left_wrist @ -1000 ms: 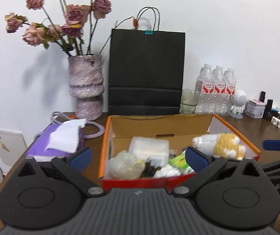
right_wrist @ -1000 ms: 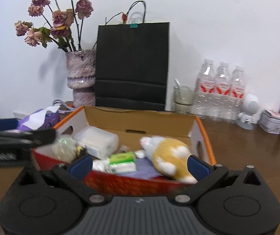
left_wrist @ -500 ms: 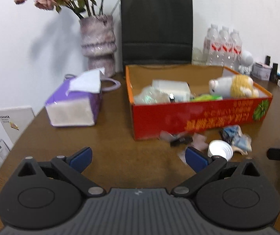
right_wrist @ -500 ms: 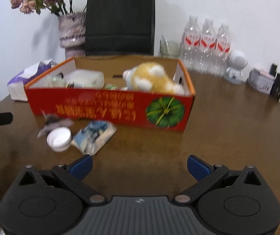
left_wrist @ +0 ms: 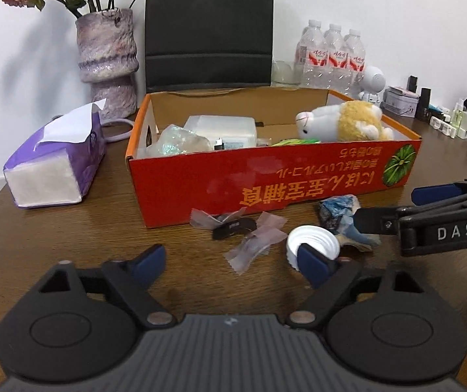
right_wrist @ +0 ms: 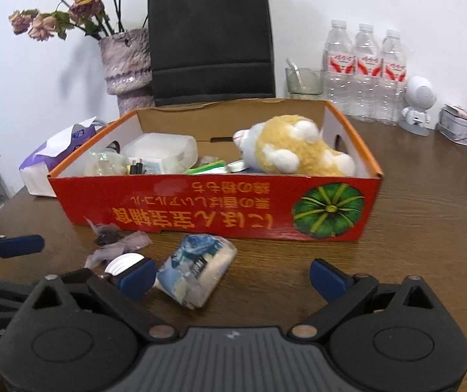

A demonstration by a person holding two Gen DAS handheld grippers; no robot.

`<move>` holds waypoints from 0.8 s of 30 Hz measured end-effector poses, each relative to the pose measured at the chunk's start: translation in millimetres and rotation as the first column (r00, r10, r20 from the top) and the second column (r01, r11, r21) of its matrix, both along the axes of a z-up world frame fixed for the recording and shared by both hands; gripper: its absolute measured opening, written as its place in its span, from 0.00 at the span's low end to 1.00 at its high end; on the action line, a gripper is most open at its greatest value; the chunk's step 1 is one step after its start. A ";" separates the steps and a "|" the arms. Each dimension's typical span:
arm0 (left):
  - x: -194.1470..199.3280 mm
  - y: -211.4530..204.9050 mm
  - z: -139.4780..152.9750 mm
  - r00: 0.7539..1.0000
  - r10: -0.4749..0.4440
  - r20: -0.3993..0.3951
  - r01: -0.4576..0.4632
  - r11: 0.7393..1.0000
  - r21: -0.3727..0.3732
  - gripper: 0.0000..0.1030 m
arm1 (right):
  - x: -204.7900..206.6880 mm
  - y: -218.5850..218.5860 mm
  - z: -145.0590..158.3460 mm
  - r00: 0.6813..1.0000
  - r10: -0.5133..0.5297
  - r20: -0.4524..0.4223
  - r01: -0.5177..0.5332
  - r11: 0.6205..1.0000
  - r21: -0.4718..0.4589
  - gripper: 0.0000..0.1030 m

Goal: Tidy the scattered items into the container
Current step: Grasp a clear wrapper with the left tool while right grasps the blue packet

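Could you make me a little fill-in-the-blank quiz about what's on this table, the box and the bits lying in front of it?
1. The plush toy lies inside the red ____.
2. The white cap lies on the table, ____ the box.
3. Behind the box stands a ____ paper bag.
4. Beside the vase lies a purple pack of ____.

Missing words: box; outside; black; tissues
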State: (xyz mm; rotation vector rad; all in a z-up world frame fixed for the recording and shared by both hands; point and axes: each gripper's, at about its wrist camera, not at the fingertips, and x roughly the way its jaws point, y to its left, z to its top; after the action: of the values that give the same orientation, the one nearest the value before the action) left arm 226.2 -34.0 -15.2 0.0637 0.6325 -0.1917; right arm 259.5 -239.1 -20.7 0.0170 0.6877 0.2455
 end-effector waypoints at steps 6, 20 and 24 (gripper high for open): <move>18.6 3.6 -7.1 0.999 -0.017 -0.028 0.017 1.000 -0.022 0.68 | 15.6 11.7 -4.6 1.000 -0.003 -0.003 0.003 1.000 -0.014 0.90; 19.8 4.8 -10.8 0.997 -0.075 -0.014 0.074 0.996 -0.048 0.18 | 15.3 14.2 -16.1 0.999 0.042 0.000 -0.042 0.999 -0.008 0.35; 16.0 7.5 -10.4 0.998 -0.067 -0.009 0.066 0.996 -0.065 0.18 | 8.1 13.9 -16.1 0.998 0.063 0.015 -0.063 0.998 -0.002 0.23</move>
State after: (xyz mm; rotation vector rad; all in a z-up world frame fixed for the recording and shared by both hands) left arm 242.2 -26.5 -25.6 0.0213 0.6348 -0.2771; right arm 267.6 -225.1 -36.8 -0.0077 0.6743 0.3053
